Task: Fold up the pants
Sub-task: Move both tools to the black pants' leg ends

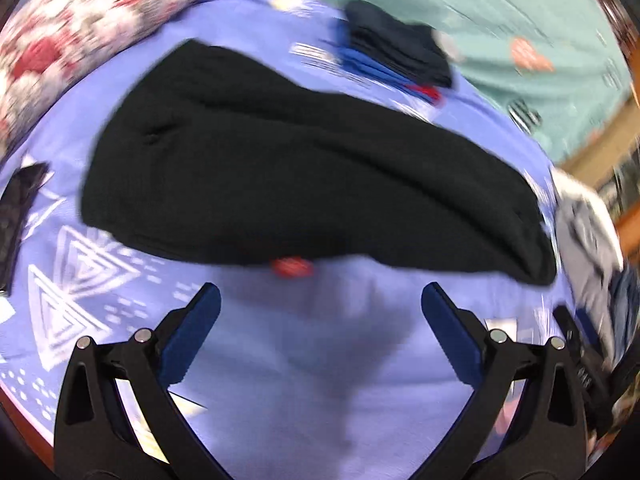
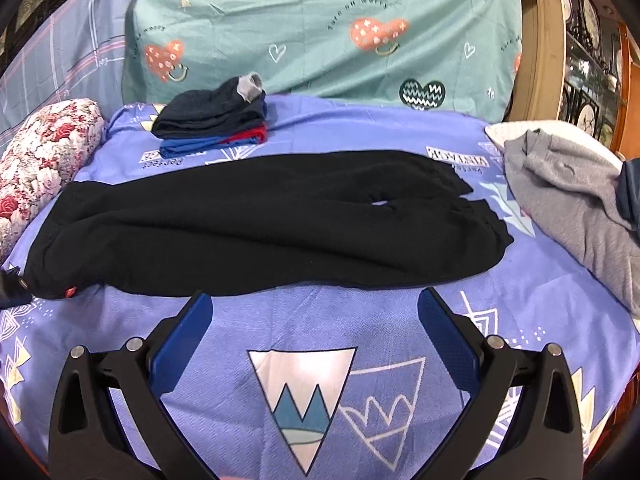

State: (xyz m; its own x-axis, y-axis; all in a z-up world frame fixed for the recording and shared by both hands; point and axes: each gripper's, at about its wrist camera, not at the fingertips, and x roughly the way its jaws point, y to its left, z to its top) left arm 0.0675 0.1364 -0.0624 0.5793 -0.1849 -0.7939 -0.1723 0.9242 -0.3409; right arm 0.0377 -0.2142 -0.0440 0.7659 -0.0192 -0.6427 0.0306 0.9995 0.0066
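Black pants (image 2: 256,228) lie flat across the blue patterned bedsheet (image 2: 360,320), folded lengthwise with the legs stacked, waist to the left with a small red tag (image 2: 70,291), cuffs to the right. In the blurred left wrist view the pants (image 1: 300,176) fill the middle and the red tag (image 1: 291,267) sits at their near edge. My left gripper (image 1: 320,300) is open and empty just short of the near edge by the tag. My right gripper (image 2: 315,300) is open and empty just short of the pants' near edge.
A stack of folded dark, blue and red clothes (image 2: 212,120) lies behind the pants. A floral bolster (image 2: 40,160) lies at the left. A grey garment (image 2: 572,204) is heaped at the right. A teal heart-print sheet (image 2: 320,32) hangs at the back.
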